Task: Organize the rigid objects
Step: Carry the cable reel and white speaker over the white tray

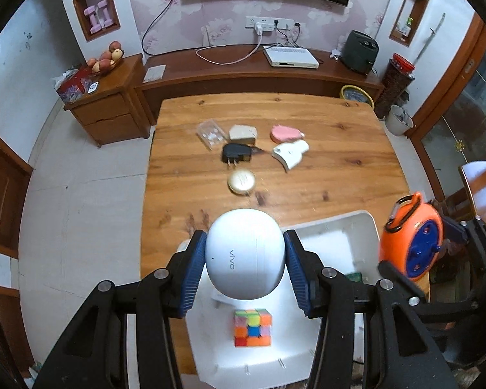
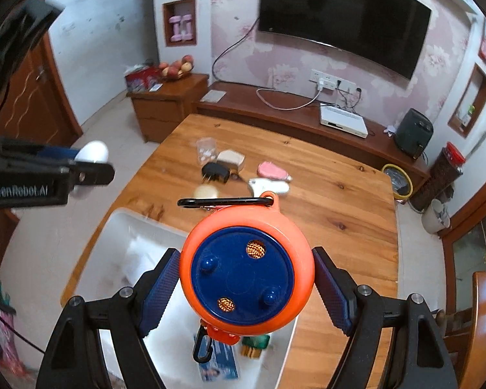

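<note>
My left gripper (image 1: pixel 245 257) is shut on a white vivo earbud case (image 1: pixel 245 253) and holds it above a white bin (image 1: pixel 356 227) at the table's near edge. A colourful puzzle cube (image 1: pixel 252 327) lies in the bin below it. My right gripper (image 2: pixel 247 278) is shut on a round orange and blue reel (image 2: pixel 247 272) with a black carabiner, held over the same bin (image 2: pixel 120 227). The left gripper with the white case (image 2: pixel 94 152) shows at the left of the right wrist view. The orange reel (image 1: pixel 411 236) shows at the right of the left wrist view.
On the wooden table (image 1: pixel 340 168) lie a clear plastic box (image 1: pixel 210 134), a beige block (image 1: pixel 242 133), a black charger (image 1: pixel 236 153), a pink item (image 1: pixel 285 133), a white device (image 1: pixel 291 153) and a round gold tin (image 1: pixel 241 180). A wooden TV bench (image 1: pixel 243 71) stands behind.
</note>
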